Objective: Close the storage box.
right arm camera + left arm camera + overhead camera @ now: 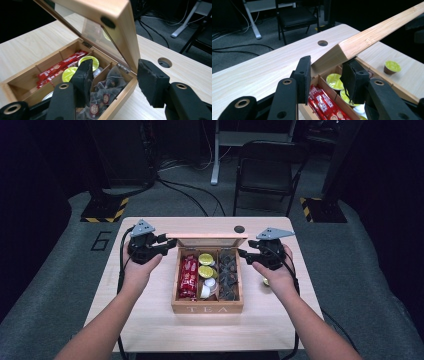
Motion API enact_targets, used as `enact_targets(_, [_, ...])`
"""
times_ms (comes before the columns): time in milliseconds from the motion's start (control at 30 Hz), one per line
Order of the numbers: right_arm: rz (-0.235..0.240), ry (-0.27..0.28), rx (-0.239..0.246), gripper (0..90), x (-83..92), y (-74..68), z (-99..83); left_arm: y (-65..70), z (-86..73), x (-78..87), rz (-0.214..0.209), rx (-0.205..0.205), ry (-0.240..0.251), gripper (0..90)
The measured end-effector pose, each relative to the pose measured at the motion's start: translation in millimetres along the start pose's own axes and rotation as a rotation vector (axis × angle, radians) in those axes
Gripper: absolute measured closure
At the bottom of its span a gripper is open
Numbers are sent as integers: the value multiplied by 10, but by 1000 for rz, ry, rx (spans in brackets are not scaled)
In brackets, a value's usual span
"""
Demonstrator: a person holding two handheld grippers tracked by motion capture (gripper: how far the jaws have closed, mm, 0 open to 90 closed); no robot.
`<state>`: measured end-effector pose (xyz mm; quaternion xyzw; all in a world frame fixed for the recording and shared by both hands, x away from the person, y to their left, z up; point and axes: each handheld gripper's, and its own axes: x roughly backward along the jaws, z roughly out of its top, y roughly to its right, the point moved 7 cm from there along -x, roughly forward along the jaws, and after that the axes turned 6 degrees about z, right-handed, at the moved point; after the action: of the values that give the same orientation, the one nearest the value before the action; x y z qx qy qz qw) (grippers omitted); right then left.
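While lid (372, 37) raised, left tool (325, 80) straddles its corner.

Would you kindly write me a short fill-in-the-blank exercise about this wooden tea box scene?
1. The word printed on the front of the wooden box is ____.
2. The sachets in the box's left compartment are ____ in colour.
3. The box's lid is ____, not closed.
4. One capsule lies outside the box, on the ____.

Missing words: TEA; red; open; table

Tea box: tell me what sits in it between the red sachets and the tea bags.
Between the red sachets and the tea bags, the middle compartment of the tea box holds coffee capsules, yellow-green and white, seen in the high view.
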<state>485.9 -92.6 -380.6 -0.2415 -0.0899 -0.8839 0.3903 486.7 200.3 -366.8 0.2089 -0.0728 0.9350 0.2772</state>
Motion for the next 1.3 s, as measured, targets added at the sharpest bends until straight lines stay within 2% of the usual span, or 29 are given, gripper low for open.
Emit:
enact_targets(167, [11, 13, 7, 476, 87, -78, -36, 66, -135, 60, -8, -19, -2, 590])
enact_targets(333, [20, 26, 18, 511, 149, -132, -67, 107, -254, 100, -29, 2, 1, 588])
enact_targets(500, [6, 11, 57, 535, 161, -181, -124, 153, -360, 133, -29, -19, 1, 590])
enact_targets(600, [22, 19, 75, 572, 164, -232, -154, 182, -433, 145, -31, -26, 5, 587])
enact_targets(700, [12, 5, 94, 565, 152, -289, -216, 212, -511, 161, -31, -33, 3, 589])
enact_targets(833, [16, 6, 90, 563, 162, -332, -308, 251, -609, 180, -22, -47, 0, 589])
enact_targets(967, [13, 8, 100, 560, 162, -381, -428, 291, -719, 194, -35, -35, -1, 584])
enact_targets(1067, [-8, 14, 127, 560, 158, -421, -503, 323, -772, 209, -45, -29, 1, 555])
enact_targets(1233, [-4, 21, 127, 552, 148, -453, -604, 405, -834, 264, -18, -72, -7, 527])
enact_targets(1267, [3, 22, 126, 551, 150, -458, -622, 416, -854, 278, -25, -69, -16, 527])
enact_targets(1300, [5, 23, 121, 550, 149, -461, -640, 421, -867, 272, -20, -66, -5, 530])
